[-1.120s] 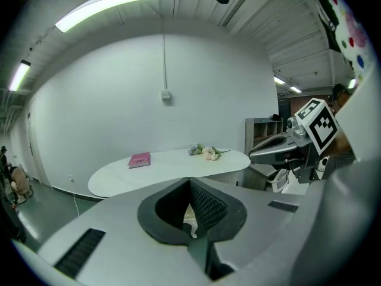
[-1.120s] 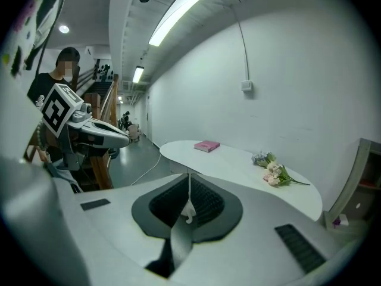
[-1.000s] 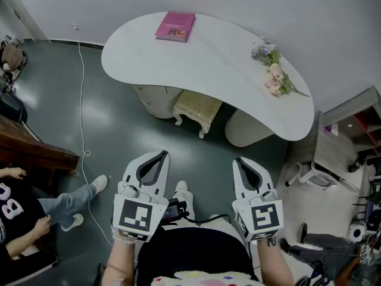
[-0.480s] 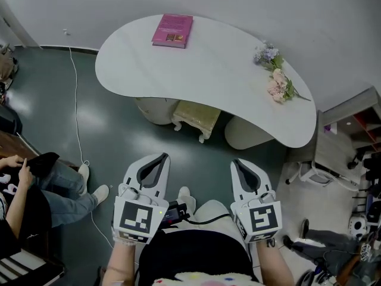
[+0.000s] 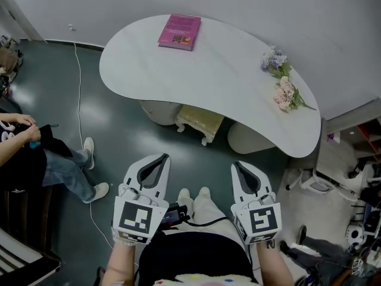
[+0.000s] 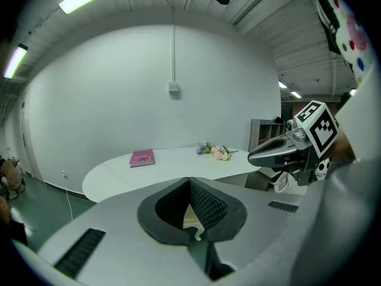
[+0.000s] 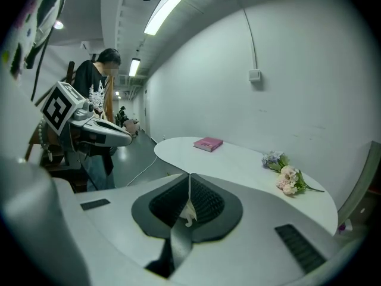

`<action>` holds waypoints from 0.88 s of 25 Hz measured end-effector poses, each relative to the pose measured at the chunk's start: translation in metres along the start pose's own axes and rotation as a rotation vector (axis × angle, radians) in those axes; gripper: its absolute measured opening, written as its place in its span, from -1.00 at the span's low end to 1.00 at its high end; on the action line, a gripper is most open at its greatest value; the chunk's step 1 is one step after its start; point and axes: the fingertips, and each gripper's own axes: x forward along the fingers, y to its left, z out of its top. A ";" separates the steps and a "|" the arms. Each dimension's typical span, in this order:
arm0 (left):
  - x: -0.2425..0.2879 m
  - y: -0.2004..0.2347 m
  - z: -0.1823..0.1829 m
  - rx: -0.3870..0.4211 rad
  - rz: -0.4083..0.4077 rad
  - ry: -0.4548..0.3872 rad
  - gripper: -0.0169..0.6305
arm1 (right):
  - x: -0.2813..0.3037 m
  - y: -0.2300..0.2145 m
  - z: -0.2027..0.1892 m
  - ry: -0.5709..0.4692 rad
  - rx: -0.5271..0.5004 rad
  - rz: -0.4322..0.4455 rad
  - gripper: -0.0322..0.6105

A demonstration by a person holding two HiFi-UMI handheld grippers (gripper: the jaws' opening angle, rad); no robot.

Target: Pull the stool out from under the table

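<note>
Head view looks down on both tools held low at the person's waist: the left gripper and the right gripper each have their fingers clenched together on nothing, and both gripper views confirm pads meeting with no object between them. Just ahead of them are the person's own feet, then a stretch of bare dark floor. Beyond that the stool sits tucked under the near edge of the white table, only its cream front and curled legs showing, wedged between the left pedestal and the right pedestal. By my reading the task has not started: neither tool touches the stool, so approach, grasp and pull are all left. The pull path straight toward the person looks open (the pedestals on either side leave little room to swing sideways, though). A white cable trails on the floor to the left, and a seated person is beside it, both apart from that path. Farther off, a pink book and flowers lie on the tabletop near the wall.
</note>
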 end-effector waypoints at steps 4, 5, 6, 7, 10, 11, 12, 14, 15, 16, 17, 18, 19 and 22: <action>0.006 0.004 0.002 -0.015 0.012 0.006 -0.90 | 0.005 -0.006 -0.001 0.011 0.003 0.010 -0.78; 0.007 0.004 0.002 -0.017 0.014 0.009 -0.90 | 0.006 -0.007 -0.002 0.015 0.004 0.013 -0.78; 0.008 0.004 0.000 -0.018 0.014 0.013 -0.90 | 0.007 -0.008 -0.004 0.020 0.004 0.016 -0.78; 0.010 0.005 -0.003 -0.019 0.015 0.019 -0.90 | 0.009 -0.009 -0.007 0.025 0.005 0.019 -0.78; 0.016 0.008 -0.011 -0.026 0.018 0.035 -0.90 | 0.016 -0.011 -0.014 0.035 0.012 0.026 -0.78; 0.019 0.009 -0.015 -0.026 0.019 0.042 -0.90 | 0.019 -0.013 -0.016 0.038 0.017 0.028 -0.78; 0.021 0.010 -0.019 -0.024 0.019 0.050 -0.90 | 0.021 -0.014 -0.019 0.041 0.025 0.032 -0.78; 0.027 0.013 -0.026 -0.022 0.022 0.061 -0.90 | 0.027 -0.016 -0.025 0.049 0.039 0.042 -0.78; 0.030 0.014 -0.029 -0.025 0.024 0.065 -0.90 | 0.030 -0.016 -0.029 0.055 0.041 0.049 -0.78; 0.033 0.015 -0.033 -0.028 0.026 0.068 -0.90 | 0.034 -0.017 -0.034 0.063 0.041 0.055 -0.78; 0.036 0.017 -0.037 -0.030 0.028 0.071 -0.90 | 0.038 -0.017 -0.038 0.071 0.043 0.059 -0.78; 0.040 0.018 -0.041 -0.032 0.030 0.075 -0.90 | 0.043 -0.019 -0.043 0.081 0.049 0.059 -0.78; 0.044 0.020 -0.046 -0.033 0.031 0.080 -0.90 | 0.048 -0.020 -0.049 0.091 0.058 0.057 -0.78; 0.055 0.024 -0.061 -0.050 0.031 0.092 -0.90 | 0.061 -0.023 -0.067 0.120 0.079 0.057 -0.78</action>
